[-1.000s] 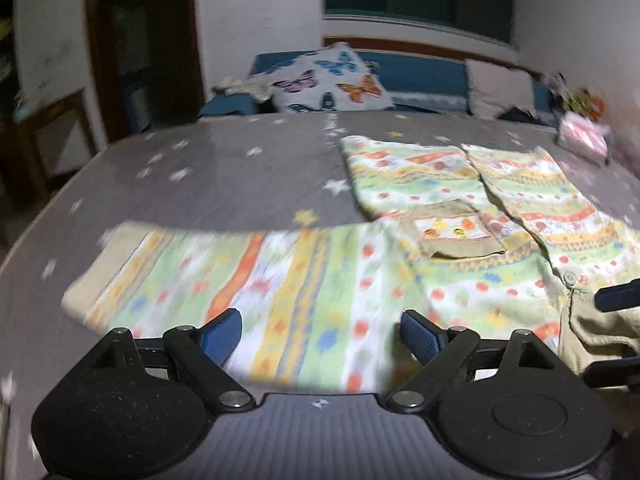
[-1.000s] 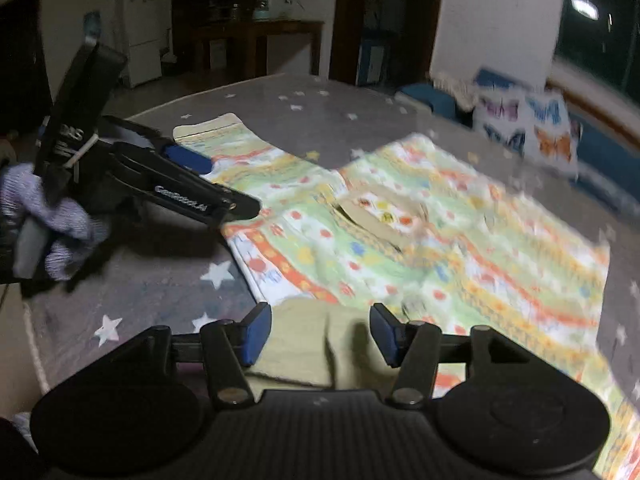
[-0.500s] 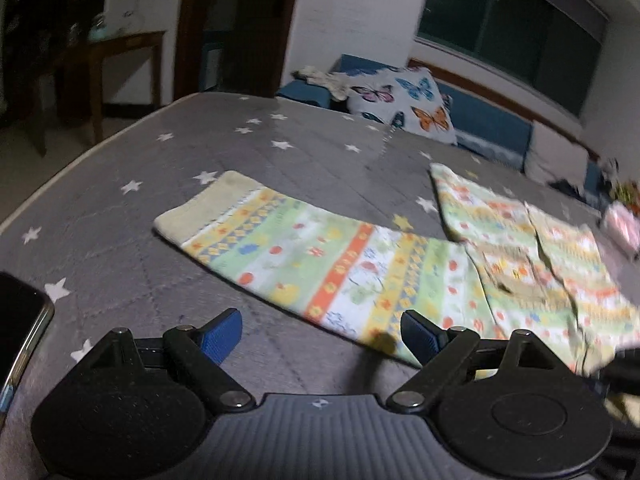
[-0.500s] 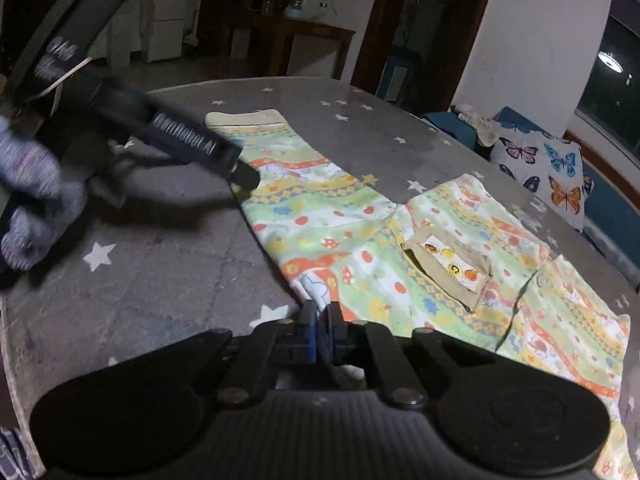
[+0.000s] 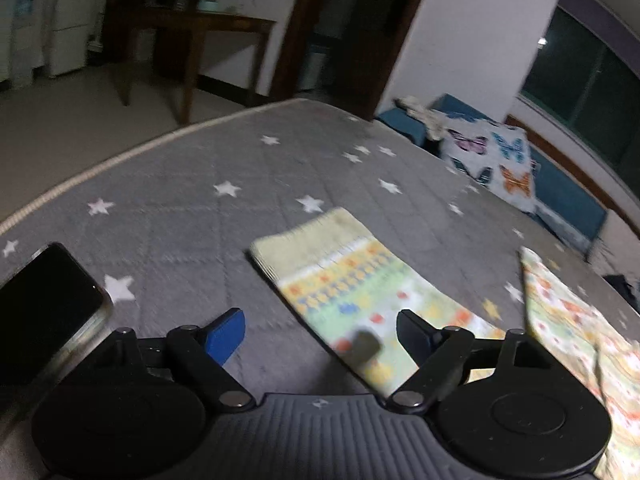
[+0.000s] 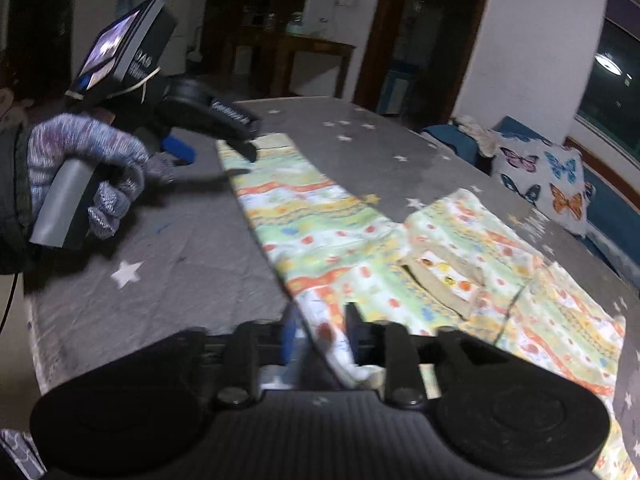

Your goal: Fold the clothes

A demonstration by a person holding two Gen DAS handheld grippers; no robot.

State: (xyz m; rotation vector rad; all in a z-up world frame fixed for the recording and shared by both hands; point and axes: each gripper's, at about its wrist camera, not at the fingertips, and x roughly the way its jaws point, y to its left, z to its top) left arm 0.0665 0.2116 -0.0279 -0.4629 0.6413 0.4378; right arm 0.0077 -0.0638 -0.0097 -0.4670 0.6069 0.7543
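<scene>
A child's patterned shirt point(image 6: 400, 256) in green, yellow and orange lies flat on the grey star-print bed point(image 6: 168, 256). Its long sleeve point(image 5: 360, 292) stretches left and ends in a pale ribbed cuff point(image 5: 308, 240). My left gripper point(image 5: 320, 336) is open and hovers just above the sleeve near the cuff; it also shows in the right wrist view point(image 6: 244, 148). My right gripper point(image 6: 320, 336) has its jaws narrowly apart with the shirt's near edge between them. A small chest pocket point(image 6: 444, 276) shows on the shirt.
A dark phone point(image 5: 40, 312) lies on the bed at the left. A butterfly pillow point(image 6: 548, 176) rests on a blue bench beyond the bed. A wooden table point(image 5: 200, 36) stands on the floor past the bed's edge.
My left gripper has moved left along the sleeve toward the cuff, still open. My right gripper closed on the shirt's edge half a second ago and now shows a narrow gap with cloth in it.
</scene>
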